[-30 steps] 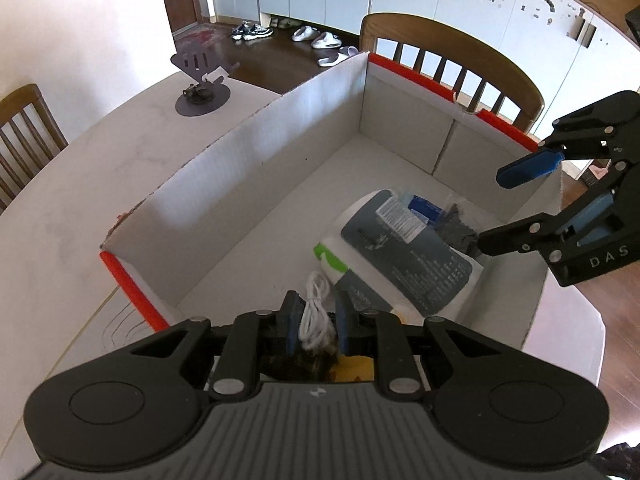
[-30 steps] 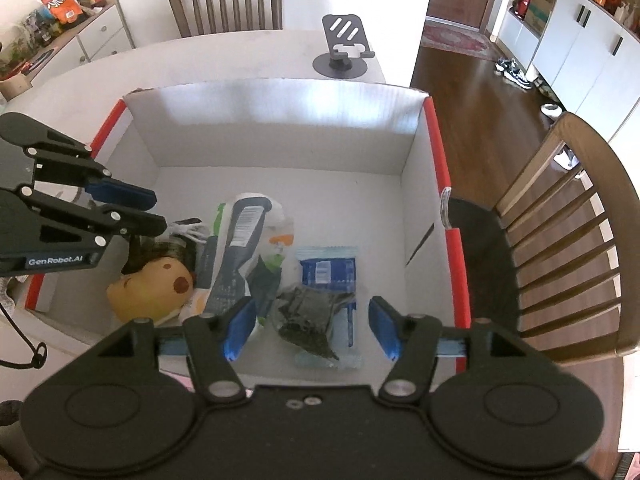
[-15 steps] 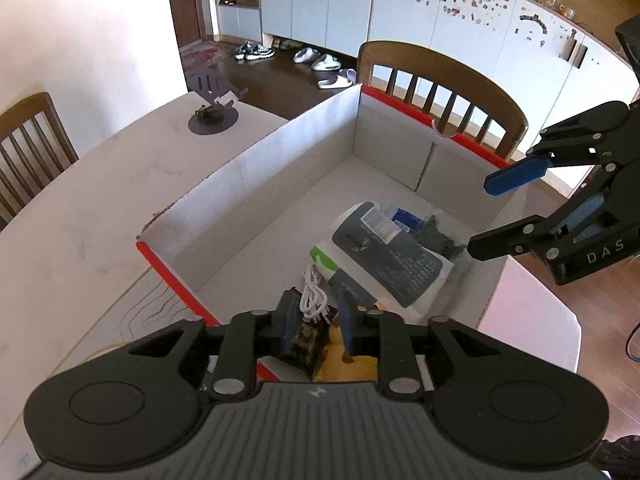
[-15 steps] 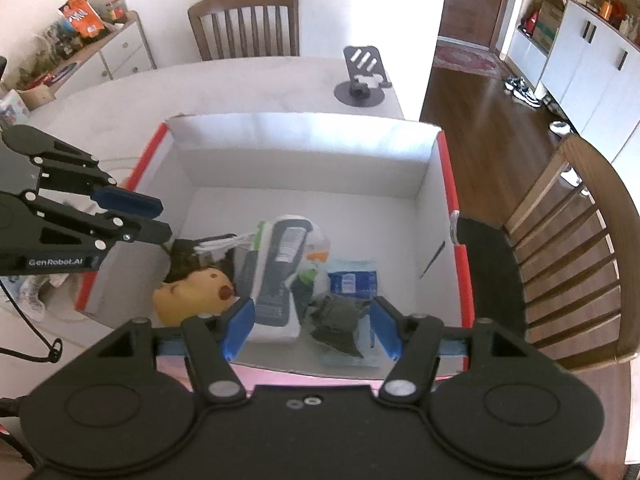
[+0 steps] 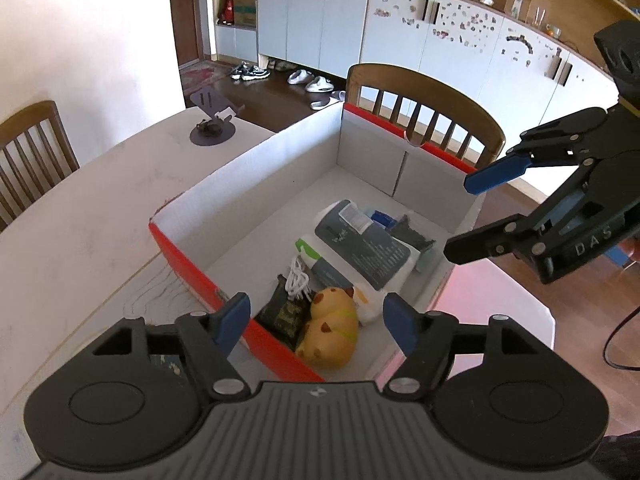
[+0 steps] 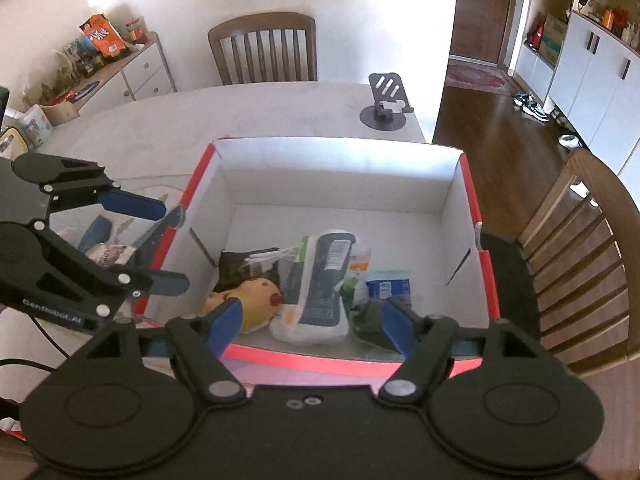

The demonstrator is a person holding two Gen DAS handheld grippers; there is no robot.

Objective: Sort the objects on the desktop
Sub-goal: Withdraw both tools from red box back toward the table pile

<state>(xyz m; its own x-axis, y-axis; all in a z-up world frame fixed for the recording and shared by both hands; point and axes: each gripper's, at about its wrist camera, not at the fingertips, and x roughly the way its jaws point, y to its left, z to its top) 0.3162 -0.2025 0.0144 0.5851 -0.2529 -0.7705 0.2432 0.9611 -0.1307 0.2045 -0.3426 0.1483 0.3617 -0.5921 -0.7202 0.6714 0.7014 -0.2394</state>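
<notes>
A red-edged white cardboard box (image 5: 280,160) (image 6: 340,168) stands on the white table. Inside lie a yellow plush toy (image 5: 332,328) (image 6: 256,300), a dark packet (image 5: 284,312) (image 6: 236,268) with a white coiled cable (image 5: 298,278), a grey-and-white wipes pack (image 5: 360,244) (image 6: 320,284), a blue sachet (image 6: 388,286) and a dark crumpled item (image 5: 412,234). My left gripper (image 5: 316,320) (image 6: 156,244) is open and empty above the box's near corner. My right gripper (image 6: 312,320) (image 5: 460,216) is open and empty over the box's other side.
A black phone stand (image 5: 212,120) (image 6: 386,100) stands at the table's far corner. Wooden chairs (image 5: 424,108) (image 6: 576,248) ring the table. Loose packets (image 6: 108,248) lie on the table left of the box, under my left gripper.
My left gripper was shut on the dark packet with the cable inside the box; it has let go, opened wide and risen. My right gripper has also pulled up and back.
</notes>
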